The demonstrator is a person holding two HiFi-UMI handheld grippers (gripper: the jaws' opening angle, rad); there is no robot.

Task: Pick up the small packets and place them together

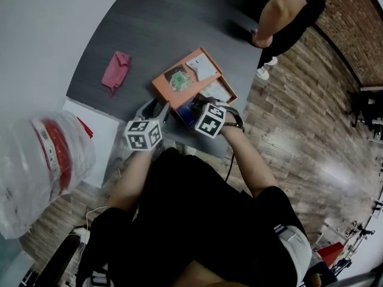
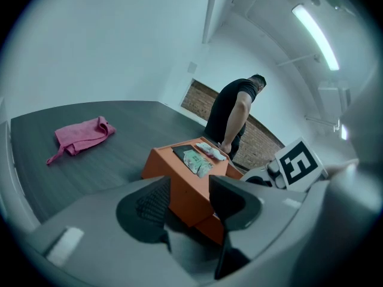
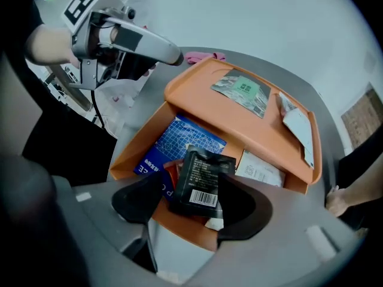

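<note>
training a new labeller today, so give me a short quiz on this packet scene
1. True or false: the pink cloth lies on the table, outside the orange box.
2. Which packet stands between the jaws of the right gripper?
A. a green packet
B. the black packet with a barcode
C. a white packet
3. Fill in: the jaws of the left gripper stand ___, with nothing between them.
Key: 1 true; 2 B; 3 open
</note>
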